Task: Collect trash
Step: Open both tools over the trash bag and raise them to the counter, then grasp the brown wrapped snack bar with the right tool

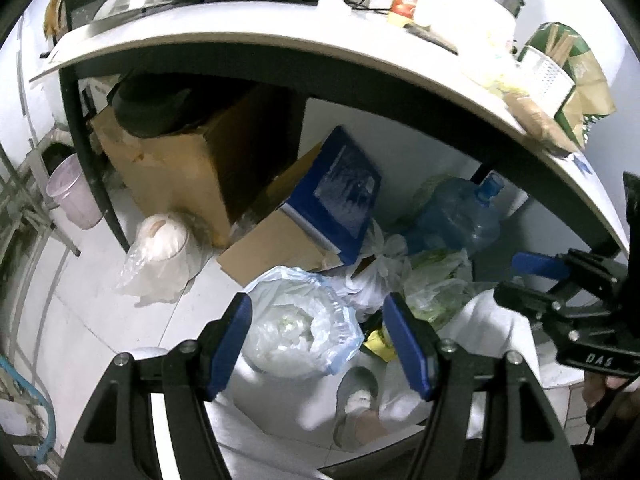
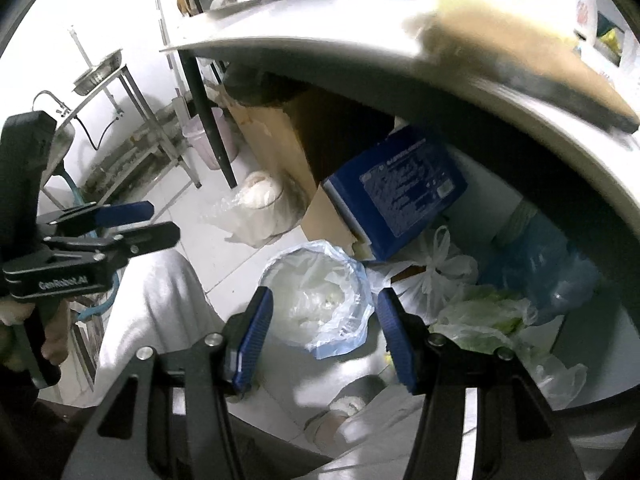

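Note:
A small trash bin lined with a pale blue bag (image 1: 304, 320) stands on the floor under the table, stuffed with white plastic and paper. My left gripper (image 1: 320, 344) hovers above it, open, with nothing between its blue pads. The same bin (image 2: 320, 300) shows in the right wrist view beyond my right gripper (image 2: 324, 340), which is also open and holds nothing. Each gripper appears in the other's view: the right gripper (image 1: 516, 280) at the right edge, the left gripper (image 2: 160, 222) at the left. Loose plastic bags (image 2: 436, 268) with greenish scraps (image 1: 436, 288) lie right of the bin.
The white table edge (image 1: 360, 64) arches overhead, crowded with kitchen items. Beneath it sit a cardboard box (image 1: 180, 160), a blue carton (image 1: 344, 188) and a blue water jug (image 1: 460, 216). A bagged white bundle (image 1: 160, 248) and a pink bin (image 1: 76, 196) are at left. A person's white trouser legs (image 2: 160, 312) and slipper (image 1: 356, 396) are below.

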Demonstrator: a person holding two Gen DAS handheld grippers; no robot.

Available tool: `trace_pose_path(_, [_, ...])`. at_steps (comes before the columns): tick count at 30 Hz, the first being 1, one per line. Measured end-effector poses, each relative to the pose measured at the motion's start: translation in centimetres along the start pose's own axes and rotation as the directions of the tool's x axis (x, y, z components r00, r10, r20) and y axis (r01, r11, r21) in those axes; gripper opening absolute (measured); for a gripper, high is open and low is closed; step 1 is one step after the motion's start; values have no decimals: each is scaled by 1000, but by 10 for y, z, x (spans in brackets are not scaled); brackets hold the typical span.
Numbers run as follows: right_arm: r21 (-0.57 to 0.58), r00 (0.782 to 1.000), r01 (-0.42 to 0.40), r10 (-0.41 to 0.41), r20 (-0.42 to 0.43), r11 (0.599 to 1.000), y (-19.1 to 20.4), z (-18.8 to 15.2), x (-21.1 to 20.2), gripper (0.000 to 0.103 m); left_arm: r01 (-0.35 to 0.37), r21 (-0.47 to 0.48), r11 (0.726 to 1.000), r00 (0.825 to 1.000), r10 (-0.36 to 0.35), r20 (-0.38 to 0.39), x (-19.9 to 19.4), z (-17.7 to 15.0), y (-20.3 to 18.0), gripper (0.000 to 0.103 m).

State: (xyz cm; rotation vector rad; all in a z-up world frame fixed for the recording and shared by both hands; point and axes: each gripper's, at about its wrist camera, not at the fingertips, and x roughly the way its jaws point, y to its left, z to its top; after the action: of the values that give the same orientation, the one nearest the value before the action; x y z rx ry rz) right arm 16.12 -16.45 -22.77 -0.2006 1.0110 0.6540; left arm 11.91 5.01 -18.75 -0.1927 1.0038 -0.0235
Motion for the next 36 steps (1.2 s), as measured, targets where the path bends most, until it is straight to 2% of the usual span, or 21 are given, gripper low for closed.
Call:
trace_pose_path(11, [7,991,43,-43,124,999,-23,10,-68,52,13,50,999,999,-16,46,-19,16,-27,68])
trace_pose_path(18, [55,973,81,-91,212,995,-54,22,-108,52,19,81,996,997,-25,76,-29,32,-43,68])
trace_pose_path(30, [132,960,105,-135,246,986,-92,47,-117,53,47,118,992,984,-67,167,-54,60,-62,68])
trace_pose_path(33, [144,959,103,-136,247,984,-99,53,-113,60,49,120,992,982,-70,173,-55,63,-63,68])
trace_pose_path(36, [158,961,91,-128,244,983,-105,59,-107,61,51,120,992,982,-71,175,-54,66,-62,68])
